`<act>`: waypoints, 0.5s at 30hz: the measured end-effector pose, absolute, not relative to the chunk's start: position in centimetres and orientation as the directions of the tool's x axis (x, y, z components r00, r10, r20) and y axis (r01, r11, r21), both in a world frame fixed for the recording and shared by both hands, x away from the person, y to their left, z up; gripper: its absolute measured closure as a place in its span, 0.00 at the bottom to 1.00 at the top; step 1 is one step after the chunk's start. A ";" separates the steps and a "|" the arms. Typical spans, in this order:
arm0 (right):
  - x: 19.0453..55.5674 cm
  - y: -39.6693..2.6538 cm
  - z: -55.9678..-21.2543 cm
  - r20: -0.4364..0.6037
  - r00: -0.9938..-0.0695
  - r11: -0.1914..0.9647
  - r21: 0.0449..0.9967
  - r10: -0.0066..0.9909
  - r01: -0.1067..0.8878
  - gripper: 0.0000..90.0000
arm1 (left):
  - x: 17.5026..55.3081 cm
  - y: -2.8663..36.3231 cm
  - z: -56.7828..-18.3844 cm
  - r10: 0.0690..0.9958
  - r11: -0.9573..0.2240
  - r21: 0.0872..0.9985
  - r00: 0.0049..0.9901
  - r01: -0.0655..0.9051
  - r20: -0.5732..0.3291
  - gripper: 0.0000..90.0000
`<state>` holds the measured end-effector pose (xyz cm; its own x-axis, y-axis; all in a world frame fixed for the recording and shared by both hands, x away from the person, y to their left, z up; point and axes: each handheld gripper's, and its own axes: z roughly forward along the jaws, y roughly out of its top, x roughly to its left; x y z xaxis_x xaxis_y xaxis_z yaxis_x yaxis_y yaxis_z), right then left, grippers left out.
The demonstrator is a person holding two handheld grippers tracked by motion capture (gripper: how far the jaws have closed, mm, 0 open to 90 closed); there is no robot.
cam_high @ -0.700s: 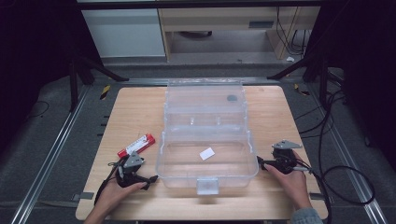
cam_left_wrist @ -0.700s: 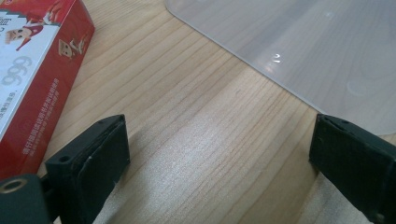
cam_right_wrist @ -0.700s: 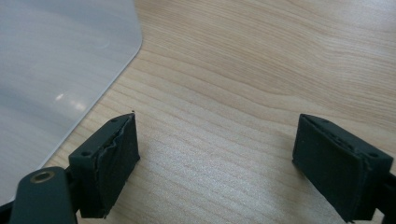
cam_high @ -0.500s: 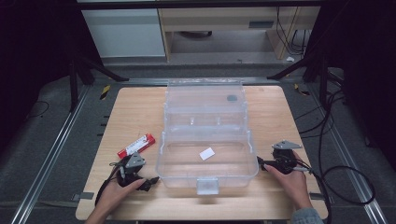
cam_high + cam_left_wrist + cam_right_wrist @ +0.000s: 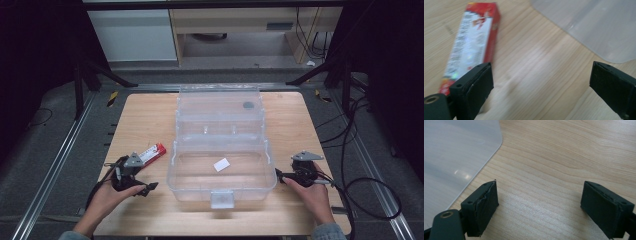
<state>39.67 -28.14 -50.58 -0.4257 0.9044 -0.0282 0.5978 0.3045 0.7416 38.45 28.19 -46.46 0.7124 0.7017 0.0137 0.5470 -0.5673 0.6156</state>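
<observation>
Clear plastic box (image 5: 220, 150) sits open in the middle of the wooden surface (image 5: 150, 120) in the high view, its lid folded back toward the far side and a small white slip (image 5: 221, 164) lying inside the near tub. Left of it lies a red and white carton (image 5: 152, 152), just beyond the left hand-held gripper (image 5: 145, 189), whose jaws point right toward the box's near left corner; the right hand-held gripper (image 5: 278, 174) rests just beside the box's near right corner. In the left gripper view, that hand-held gripper (image 5: 541, 82) stands wide open over bare wood, the carton (image 5: 471, 42) past its left jaw and a rounded box corner (image 5: 594, 25) at upper right. In the right gripper view, the right hand-held gripper (image 5: 539, 207) is likewise wide open with nothing between its jaws, the box (image 5: 454, 152) at upper left.
</observation>
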 end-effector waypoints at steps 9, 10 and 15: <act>39.7 -28.2 -50.6 -0.028 -0.429 0.307 0.741 0.903 0.597 0.16 | 40.4 31.9 -45.4 0.753 -0.524 0.600 0.658 0.605 -0.005 0.07; 39.7 -28.2 -50.6 -0.031 -0.431 0.310 0.741 0.902 0.596 0.16 | 40.5 32.1 -45.4 0.755 -0.522 0.600 0.655 0.606 -0.004 0.07; 39.7 -28.2 -50.6 -0.031 -0.431 0.310 0.741 0.902 0.595 0.16 | 41.2 32.8 -45.5 0.760 -0.534 0.582 0.650 0.613 0.012 0.09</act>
